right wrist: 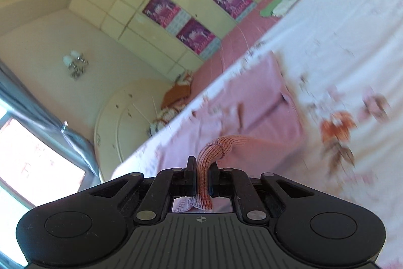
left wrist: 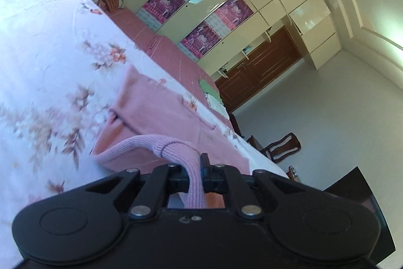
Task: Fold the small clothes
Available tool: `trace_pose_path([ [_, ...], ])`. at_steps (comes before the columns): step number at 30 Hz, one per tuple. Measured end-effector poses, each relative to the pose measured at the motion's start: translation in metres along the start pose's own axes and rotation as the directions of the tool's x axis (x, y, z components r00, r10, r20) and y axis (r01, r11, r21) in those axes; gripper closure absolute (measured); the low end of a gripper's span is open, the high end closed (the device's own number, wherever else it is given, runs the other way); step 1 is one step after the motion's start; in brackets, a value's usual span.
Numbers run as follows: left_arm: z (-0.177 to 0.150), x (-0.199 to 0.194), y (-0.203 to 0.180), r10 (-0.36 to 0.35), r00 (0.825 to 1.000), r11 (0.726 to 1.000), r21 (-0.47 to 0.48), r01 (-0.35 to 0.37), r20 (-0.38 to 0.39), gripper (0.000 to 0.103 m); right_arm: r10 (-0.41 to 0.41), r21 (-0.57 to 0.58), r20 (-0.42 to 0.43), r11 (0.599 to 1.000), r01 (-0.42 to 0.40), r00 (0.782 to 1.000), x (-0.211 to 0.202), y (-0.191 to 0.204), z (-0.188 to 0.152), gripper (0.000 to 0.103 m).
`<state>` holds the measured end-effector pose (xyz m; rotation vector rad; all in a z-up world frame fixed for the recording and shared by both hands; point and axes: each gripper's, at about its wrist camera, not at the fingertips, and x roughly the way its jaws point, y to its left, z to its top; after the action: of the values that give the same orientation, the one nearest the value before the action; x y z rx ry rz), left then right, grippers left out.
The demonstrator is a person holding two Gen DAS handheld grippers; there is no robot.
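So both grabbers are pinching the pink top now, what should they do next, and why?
Probably carry the pinched edge forward over the rest of the pink top and lay it down. The left gripper and the right gripper are each shut on the ribbed hem, lifting it off the flowered sheet, while the far part of the top lies flat, ready to be covered.

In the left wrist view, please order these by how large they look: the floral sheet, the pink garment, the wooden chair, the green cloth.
1. floral sheet
2. pink garment; it is close to the camera, which enlarges it
3. wooden chair
4. green cloth

The last two are far away and look nearly alike, so their order is unsure.
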<state>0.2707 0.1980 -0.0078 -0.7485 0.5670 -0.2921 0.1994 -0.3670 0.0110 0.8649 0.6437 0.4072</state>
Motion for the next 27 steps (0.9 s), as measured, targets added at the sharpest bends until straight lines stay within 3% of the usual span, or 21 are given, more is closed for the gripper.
trace_pose_path([
  [4, 0.042, 0.056, -0.016, 0.019, 1.000, 0.999, 0.049, -0.019, -0.008, 0.099, 0.001, -0.004, 0.033, 1.000, -0.001, 0.999, 0.047, 0.010, 0.055, 0.096],
  [8, 0.080, 0.121, -0.008, 0.057, 0.997, 0.997, 0.061, -0.054, -0.047, 0.099, -0.031, 0.029, 0.030, 0.999, 0.030, 0.999, 0.110, -0.003, 0.105, 0.096],
  [13, 0.111, 0.203, 0.030, 0.115, 0.987, 0.993, 0.048, -0.110, -0.111, 0.099, -0.041, 0.104, -0.010, 0.994, 0.042, 0.999, 0.191, -0.043, 0.150, 0.096],
  [19, 0.115, 0.282, 0.065, 0.192, 0.964, 0.979, 0.098, -0.176, -0.184, 0.096, -0.105, 0.154, -0.087, 0.981, 0.117, 0.991, 0.281, -0.111, 0.175, 0.095],
  [23, 0.112, 0.290, 0.070, 0.196, 0.974, 0.974, 0.134, -0.181, -0.115, 0.082, -0.102, 0.175, -0.093, 0.978, 0.117, 0.990, 0.308, -0.139, 0.175, 0.094],
  [24, 0.112, 0.286, 0.068, 0.189, 0.978, 0.974, 0.146, -0.175, -0.089, 0.073, -0.111, 0.174, -0.092, 0.977, 0.125, 0.990, 0.311, -0.141, 0.176, 0.079],
  [25, 0.113, 0.282, 0.066, 0.190, 0.980, 0.972, 0.153, -0.178, -0.062, 0.049, -0.118, 0.165, -0.074, 0.978, 0.128, 0.990, 0.310, -0.142, 0.177, 0.055],
  [26, 0.116, 0.278, 0.065, 0.200, 0.980, 0.968, 0.161, -0.194, -0.021, 0.037, -0.104, 0.144, -0.035, 0.984, 0.108, 0.994, 0.304, -0.138, 0.178, 0.051],
  [27, 0.118, 0.270, 0.061, 0.202, 0.979, 0.962, 0.180, -0.204, 0.032, 0.015, -0.100, 0.127, 0.005, 0.987, 0.099, 0.995, 0.297, -0.136, 0.179, 0.048],
])
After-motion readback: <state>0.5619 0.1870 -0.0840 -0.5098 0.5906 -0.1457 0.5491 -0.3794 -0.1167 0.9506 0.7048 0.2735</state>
